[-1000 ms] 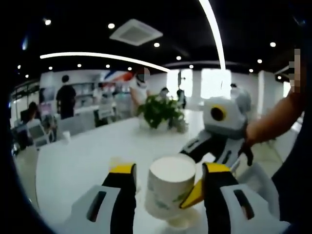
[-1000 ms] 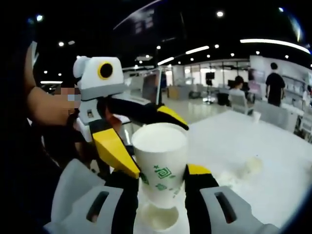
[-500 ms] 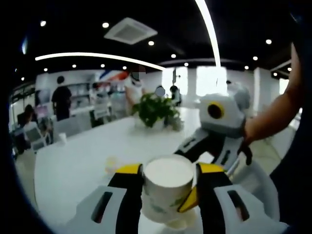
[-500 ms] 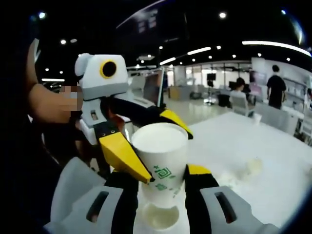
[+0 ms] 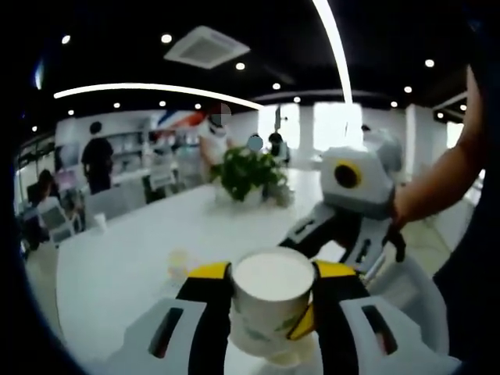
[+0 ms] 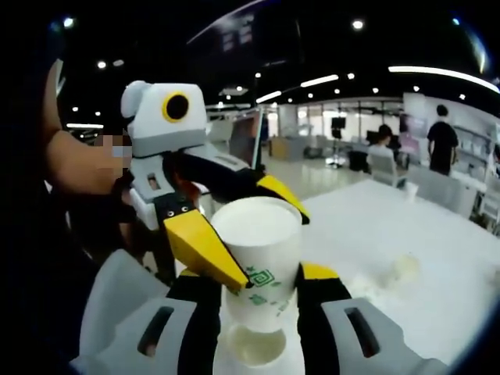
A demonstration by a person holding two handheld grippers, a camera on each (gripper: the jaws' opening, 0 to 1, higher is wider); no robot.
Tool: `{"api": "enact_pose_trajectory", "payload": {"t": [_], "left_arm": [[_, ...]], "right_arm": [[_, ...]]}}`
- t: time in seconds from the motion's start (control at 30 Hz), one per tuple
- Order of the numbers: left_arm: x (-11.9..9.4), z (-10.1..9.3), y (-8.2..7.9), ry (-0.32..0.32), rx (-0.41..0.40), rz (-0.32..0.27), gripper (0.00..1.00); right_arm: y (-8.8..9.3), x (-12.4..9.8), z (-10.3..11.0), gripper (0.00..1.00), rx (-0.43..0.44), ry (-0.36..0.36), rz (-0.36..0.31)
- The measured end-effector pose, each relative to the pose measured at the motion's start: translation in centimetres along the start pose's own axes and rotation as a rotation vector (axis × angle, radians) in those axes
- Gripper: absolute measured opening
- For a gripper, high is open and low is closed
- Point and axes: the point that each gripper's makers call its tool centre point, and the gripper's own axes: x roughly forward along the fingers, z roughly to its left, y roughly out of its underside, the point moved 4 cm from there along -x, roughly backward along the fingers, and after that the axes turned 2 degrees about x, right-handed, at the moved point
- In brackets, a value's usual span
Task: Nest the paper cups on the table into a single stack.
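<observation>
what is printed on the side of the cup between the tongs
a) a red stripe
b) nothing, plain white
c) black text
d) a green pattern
d: in the right gripper view the white cup carries a green pattern on its side, and green marks also show low on the cup in the left gripper view.
</observation>
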Motion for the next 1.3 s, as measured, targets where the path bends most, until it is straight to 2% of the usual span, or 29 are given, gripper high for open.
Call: {"api": "enact_pose_trajectory", "payload": {"t": [0.13, 0.2, 0.27, 0.33, 0.4, 0.47, 0.6, 0.67, 0.7, 0.73, 0.77, 0.9, 0.97, 1.0, 1.03, 1.3], "left_arm": [[0.2, 0.0, -0.3, -0.002, -0.003, -0.002, 0.38], [0.4, 0.7, -0.4, -0.008, -0.003, -0.004, 0.38], [0.4, 1.1, -0.4, -0.017, 0.0, -0.009, 0.38], [0.5, 1.2, -0.6, -0.021, -0.005, -0.017, 0.38], [0.7, 1.3, -0.9, -0.027, -0.009, -0.022, 0.38], [1.1, 1.7, -1.4, -0.036, -0.017, -0.031, 0.38], [1.4, 2.1, -1.8, -0.047, -0.03, -0.042, 0.38], [1.6, 2.2, -2.0, -0.05, -0.038, -0.047, 0.38], [1.6, 2.2, -2.0, -0.05, -0.043, -0.048, 0.38], [1.7, 2.2, -2.0, -0.05, -0.044, -0.048, 0.38], [1.7, 2.0, -1.7, -0.05, -0.048, -0.05, 0.38], [1.7, 1.8, -1.9, -0.046, -0.069, -0.074, 0.38], [1.7, 1.1, -1.6, -0.037, -0.078, -0.092, 0.38], [1.8, 0.9, -1.4, -0.035, -0.079, -0.098, 0.38], [1.9, 0.7, -1.0, -0.033, -0.08, -0.103, 0.38], [2.3, -0.6, -0.6, -0.001, -0.111, -0.17, 0.38]], "right_arm": [[0.9, -0.2, -0.5, 0.37, -0.007, 0.004, -0.009], [0.3, 0.8, -1.6, 0.38, -0.058, 0.028, -0.021], [0.9, 0.4, -2.2, 0.4, -0.068, 0.039, -0.014], [1.3, -0.1, -2.9, 0.49, -0.074, 0.063, -0.032], [0.8, -0.9, -3.6, 0.63, -0.072, 0.079, -0.044], [0.6, -2.4, -4.8, 0.71, -0.068, 0.112, -0.061], [0.5, -3.7, -6.1, 0.86, -0.05, 0.15, -0.094], [0.3, -4.3, -7.0, 0.99, -0.04, 0.198, -0.131], [1.0, -4.6, -7.1, 0.99, -0.045, 0.226, -0.144], [1.8, -4.8, -6.6, 0.99, -0.018, 0.201, -0.127], [2.1, -5.0, -6.8, 1.0, -0.013, 0.213, -0.137], [2.6, -5.5, -6.4, 1.0, 0.014, 0.205, -0.136], [2.6, -5.6, -6.1, 0.99, 0.017, 0.197, -0.144], [5.4, -5.2, -5.7, 0.97, 0.02, 0.191, -0.145], [5.7, -5.2, -5.4, 0.94, 0.022, 0.185, -0.143], [5.6, -6.1, -3.6, 0.75, 0.061, 0.116, -0.149]]}}
